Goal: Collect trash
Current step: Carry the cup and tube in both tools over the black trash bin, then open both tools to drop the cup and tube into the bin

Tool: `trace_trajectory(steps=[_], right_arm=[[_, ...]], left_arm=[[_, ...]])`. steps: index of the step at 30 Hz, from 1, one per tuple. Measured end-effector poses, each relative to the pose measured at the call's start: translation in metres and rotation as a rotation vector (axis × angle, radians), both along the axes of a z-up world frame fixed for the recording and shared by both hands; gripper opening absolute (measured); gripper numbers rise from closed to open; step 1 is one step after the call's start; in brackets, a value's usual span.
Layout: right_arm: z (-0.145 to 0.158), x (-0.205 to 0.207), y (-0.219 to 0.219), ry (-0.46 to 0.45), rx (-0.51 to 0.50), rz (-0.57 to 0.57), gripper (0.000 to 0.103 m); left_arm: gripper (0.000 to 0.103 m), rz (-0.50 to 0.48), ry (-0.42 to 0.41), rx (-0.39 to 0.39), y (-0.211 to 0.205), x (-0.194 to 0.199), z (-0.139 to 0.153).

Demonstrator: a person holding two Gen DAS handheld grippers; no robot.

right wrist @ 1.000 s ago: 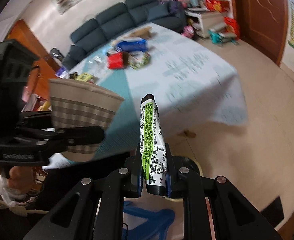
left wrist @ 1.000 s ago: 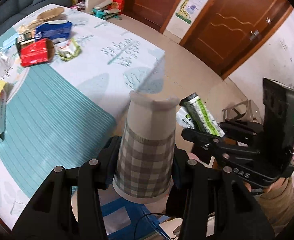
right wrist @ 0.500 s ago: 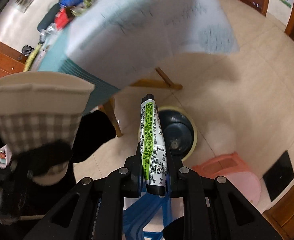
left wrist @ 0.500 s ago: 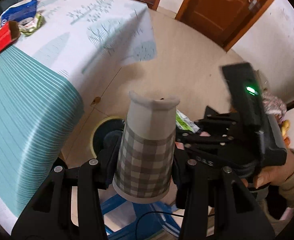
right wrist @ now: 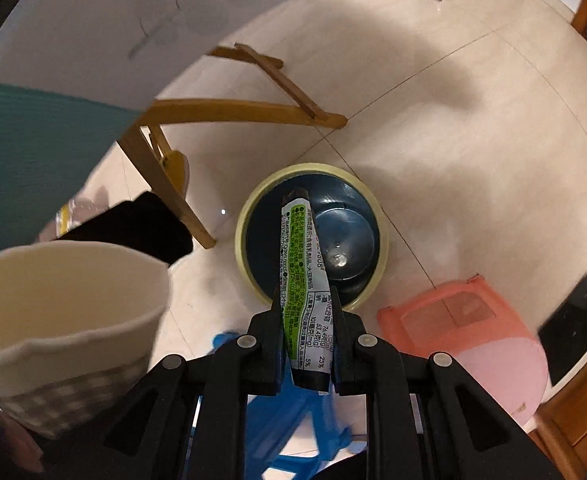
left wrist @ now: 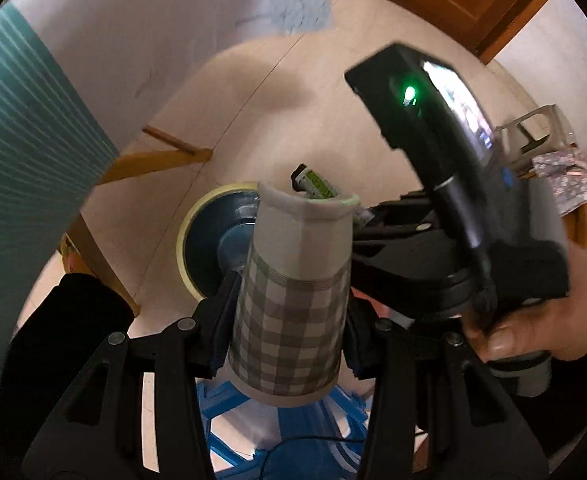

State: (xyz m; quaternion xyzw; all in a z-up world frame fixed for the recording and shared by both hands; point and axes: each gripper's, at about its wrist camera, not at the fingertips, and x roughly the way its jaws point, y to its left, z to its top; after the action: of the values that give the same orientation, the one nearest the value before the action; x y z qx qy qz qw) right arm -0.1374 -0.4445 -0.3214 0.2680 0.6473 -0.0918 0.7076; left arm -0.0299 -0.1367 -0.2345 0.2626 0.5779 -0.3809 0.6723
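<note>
So the trash here is two pieces, both off the table now. The checked paper cup [left wrist: 293,300] sits clamped between the fingers of the left gripper [left wrist: 289,328], mouth pointing forward, and the green-labelled wrapper [right wrist: 303,280] is pinched flat in the right gripper [right wrist: 305,340], sticking out ahead of the fingers.

What's changed: a second ago both cameras were looking across the tabletop at the rest of the litter, and half a second ago the bin was only just coming into view. Now both grippers have swung down and the bin [right wrist: 249,200], dark inside with a pale yellow rim, is right under them on the floor. In the right wrist view the wrapper's tip lines up over the bin's opening, so I'd say that one is basically ready to drop. The cup looks a bit off to the near side of the bin in the left view, so it probably needs a nudge forward first.

Room-wise: the wooden table leg [right wrist: 165,184] and the hanging tablecloth [left wrist: 33,140] are close on the left of the bin, a pink stool [right wrist: 465,336] sits just beside it on the right, and a blue stool [left wrist: 277,432] is under the grippers. Straight down over the bin looks open; the two grippers are close together, so they could bump.
</note>
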Motion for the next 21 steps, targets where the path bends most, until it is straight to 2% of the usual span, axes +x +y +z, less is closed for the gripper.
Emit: trace_trajectory(steps=[9, 16, 21], right_arm=[[-0.067, 0.031, 0.001, 0.074, -0.018, 0.06, 0.017], [-0.11, 0.051, -0.004, 0.12, 0.009, 0.057, 0.017], [-0.132, 0.059, -0.011, 0.131, 0.043, 0.047, 0.017]], left_arm=[[0.042, 0.103, 0.001, 0.095, 0.001, 0.012, -0.075], [0.043, 0.169, 0.036, 0.139, 0.003, 0.035, -0.105], [0.043, 0.188, 0.03, 0.176, 0.002, 0.044, -0.121]])
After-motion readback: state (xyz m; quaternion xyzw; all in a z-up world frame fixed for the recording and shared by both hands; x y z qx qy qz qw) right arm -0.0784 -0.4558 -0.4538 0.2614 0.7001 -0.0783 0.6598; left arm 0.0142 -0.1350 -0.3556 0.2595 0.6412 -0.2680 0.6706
